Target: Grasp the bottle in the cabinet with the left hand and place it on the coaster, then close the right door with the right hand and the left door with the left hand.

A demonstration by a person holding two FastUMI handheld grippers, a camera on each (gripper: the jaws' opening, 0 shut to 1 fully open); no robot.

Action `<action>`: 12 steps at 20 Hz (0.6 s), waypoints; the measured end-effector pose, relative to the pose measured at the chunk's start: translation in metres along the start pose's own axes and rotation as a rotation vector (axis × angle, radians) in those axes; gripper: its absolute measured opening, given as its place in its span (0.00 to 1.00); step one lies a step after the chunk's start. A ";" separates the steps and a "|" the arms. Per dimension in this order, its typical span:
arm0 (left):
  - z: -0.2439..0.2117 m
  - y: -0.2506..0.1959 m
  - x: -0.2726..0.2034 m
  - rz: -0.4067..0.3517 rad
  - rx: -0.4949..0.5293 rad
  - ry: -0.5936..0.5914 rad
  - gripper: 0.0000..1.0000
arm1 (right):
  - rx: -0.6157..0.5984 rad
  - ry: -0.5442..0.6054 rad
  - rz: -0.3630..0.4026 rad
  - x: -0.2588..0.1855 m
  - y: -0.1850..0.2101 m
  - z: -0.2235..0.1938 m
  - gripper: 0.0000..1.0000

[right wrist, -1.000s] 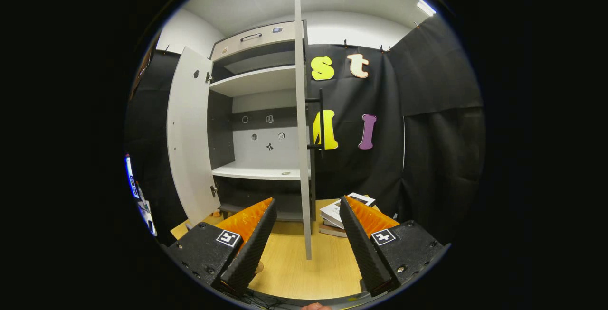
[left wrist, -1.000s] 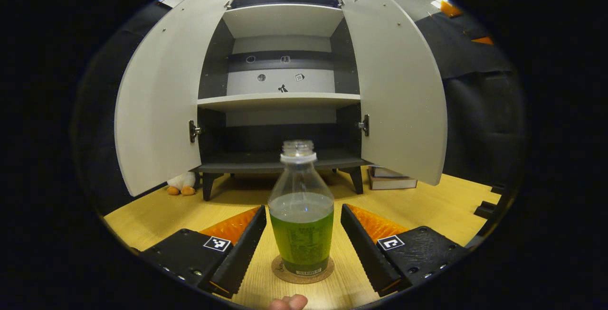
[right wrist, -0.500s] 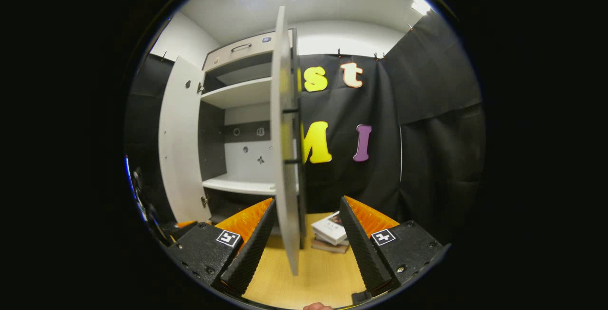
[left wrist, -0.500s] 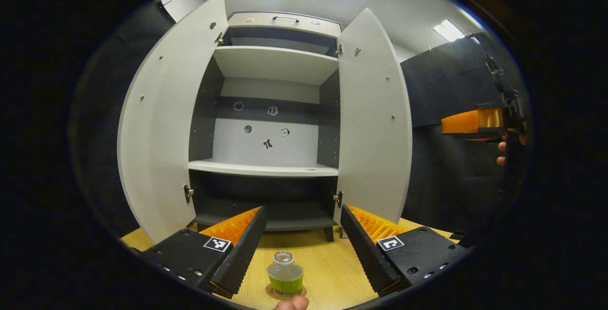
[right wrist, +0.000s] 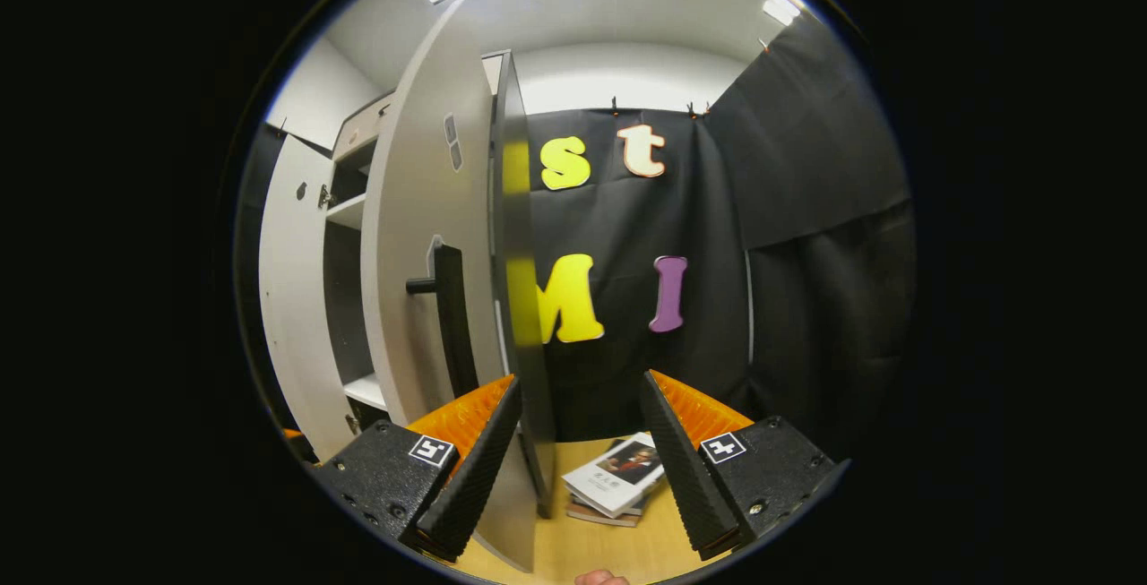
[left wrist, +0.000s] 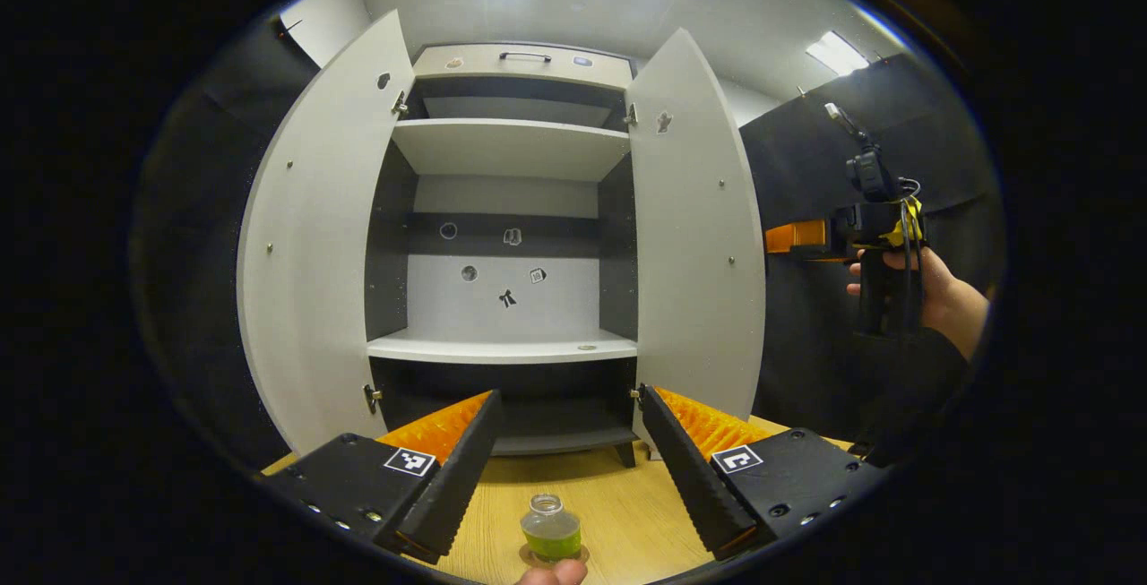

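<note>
A clear bottle (left wrist: 550,529) with green liquid and no cap stands upright on a round cork coaster (left wrist: 527,555) on the wooden table. My left gripper (left wrist: 568,399) hangs open above and behind it, apart from it. The cabinet (left wrist: 506,209) stands ahead with its left door (left wrist: 309,253) and right door (left wrist: 694,236) both swung open. In the right gripper view, my right gripper (right wrist: 578,385) is open, and the right door's (right wrist: 421,253) free edge runs down just inside its left finger. That door's black handle (right wrist: 445,298) faces me. The left gripper view also shows the right gripper (left wrist: 797,236) beyond the door, held by a hand (left wrist: 936,289).
A stack of books (right wrist: 618,477) lies on the table (left wrist: 627,513) by the cabinet's right foot, under the right gripper. The cabinet shelves (left wrist: 502,349) are bare. Black cloth walls the booth behind and to the right.
My left gripper has let go of the bottle and risen back from it; the bottle stays on the coaster. My right gripper has swung around to the outer, handle side of the right door.
</note>
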State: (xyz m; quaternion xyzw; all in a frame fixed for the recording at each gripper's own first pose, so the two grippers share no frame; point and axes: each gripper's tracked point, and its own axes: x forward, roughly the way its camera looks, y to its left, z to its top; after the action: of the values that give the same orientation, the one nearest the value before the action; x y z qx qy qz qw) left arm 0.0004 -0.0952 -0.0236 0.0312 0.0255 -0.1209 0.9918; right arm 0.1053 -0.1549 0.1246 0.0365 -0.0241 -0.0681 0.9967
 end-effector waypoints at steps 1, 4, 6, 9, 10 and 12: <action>-0.003 0.003 0.000 0.007 -0.006 0.009 0.96 | -0.019 -0.010 -0.004 -0.001 0.001 0.002 0.84; -0.009 0.016 -0.002 0.047 -0.019 0.030 0.96 | -0.089 -0.020 -0.019 -0.003 0.011 0.004 0.81; -0.012 0.026 -0.002 0.066 -0.028 0.030 0.96 | -0.153 -0.028 -0.028 -0.007 0.022 0.007 0.81; -0.018 0.041 -0.008 0.097 -0.033 0.034 0.96 | -0.127 -0.016 0.045 -0.007 0.059 -0.002 0.80; -0.020 0.048 -0.010 0.114 -0.032 0.039 0.96 | -0.107 -0.007 0.079 -0.005 0.072 -0.006 0.80; -0.018 0.061 -0.016 0.154 -0.031 0.032 0.96 | -0.082 -0.003 0.140 -0.002 0.099 -0.009 0.81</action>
State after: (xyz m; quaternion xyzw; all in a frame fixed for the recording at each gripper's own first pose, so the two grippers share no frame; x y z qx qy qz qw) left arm -0.0012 -0.0305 -0.0377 0.0197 0.0409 -0.0432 0.9980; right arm 0.1173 -0.0564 0.1236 -0.0062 -0.0253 0.0006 0.9997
